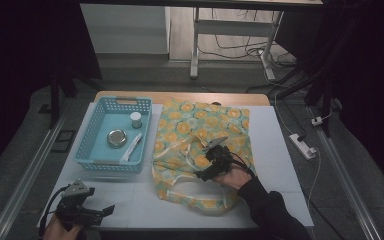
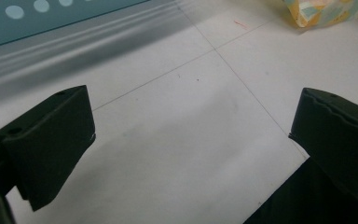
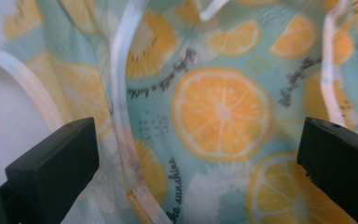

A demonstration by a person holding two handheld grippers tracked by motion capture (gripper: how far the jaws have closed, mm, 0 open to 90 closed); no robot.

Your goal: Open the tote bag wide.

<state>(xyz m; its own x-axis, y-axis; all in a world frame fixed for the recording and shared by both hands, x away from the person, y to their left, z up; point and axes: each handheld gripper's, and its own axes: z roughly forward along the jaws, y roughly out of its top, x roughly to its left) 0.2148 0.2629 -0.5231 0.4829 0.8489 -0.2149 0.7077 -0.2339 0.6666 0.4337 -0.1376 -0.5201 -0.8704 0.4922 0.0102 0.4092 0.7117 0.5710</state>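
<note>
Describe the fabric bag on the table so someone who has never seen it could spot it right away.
On the white table, look just right of the blue basket. The bag lies flat there, under the right tongs. It is the only soft thing: pale teal cloth printed with orange slices, with pale strap handles.

White table [image 1: 280, 150] — basket [image 1: 96, 150], bag [image 1: 205, 125]

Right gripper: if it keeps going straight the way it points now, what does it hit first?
Most likely the orange-slice printed fabric bag. The right gripper has open jaws close over it, with a pale strap between them.
</note>
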